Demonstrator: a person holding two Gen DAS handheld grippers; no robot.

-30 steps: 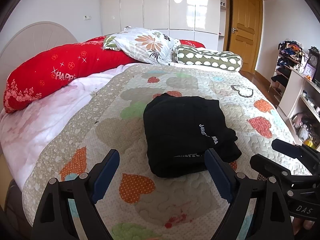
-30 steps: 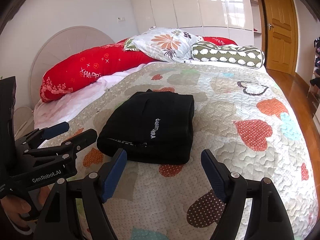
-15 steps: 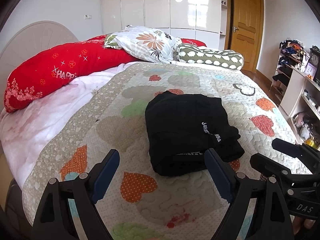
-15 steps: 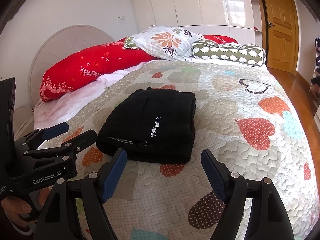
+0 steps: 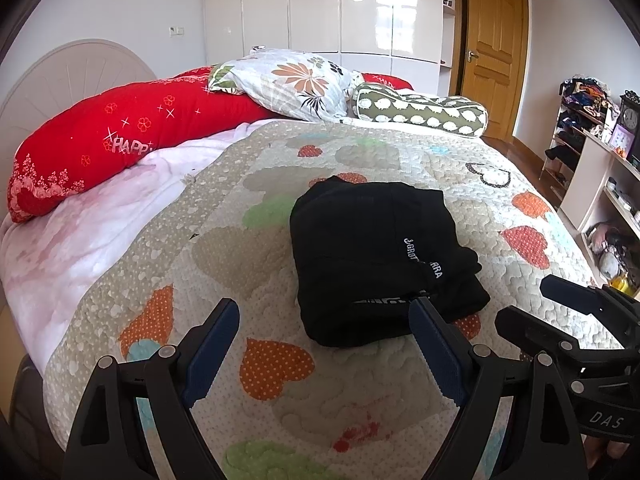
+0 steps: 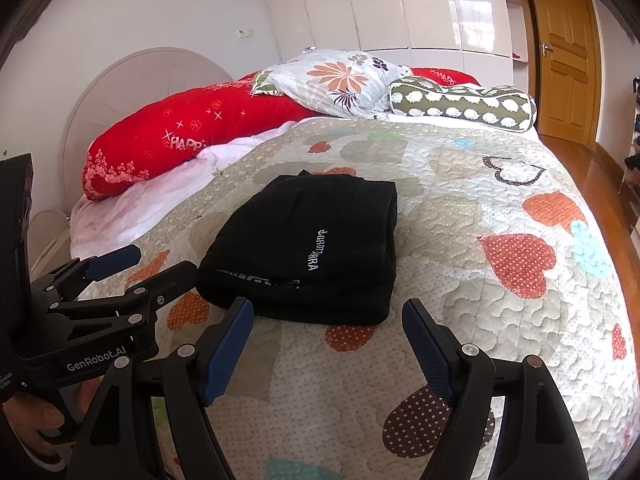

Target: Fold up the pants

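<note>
The black pants (image 5: 372, 252) lie folded into a compact stack on the heart-patterned quilt (image 5: 248, 264), white lettering on top. They also show in the right wrist view (image 6: 312, 248). My left gripper (image 5: 324, 312) is open and empty, held above the quilt just in front of the stack. My right gripper (image 6: 328, 312) is open and empty, also just in front of the stack. The right gripper shows at the right edge of the left wrist view (image 5: 560, 304); the left gripper shows at the left of the right wrist view (image 6: 132, 272).
A red bolster (image 5: 120, 140), a floral pillow (image 5: 296, 84) and a green patterned bolster (image 5: 420, 110) lie at the head of the bed. A wooden door (image 5: 492, 52) and shelves with clutter (image 5: 600, 160) stand at the right.
Both grippers have drawn back slightly from the folded pants and stay open. The pants have not moved.
</note>
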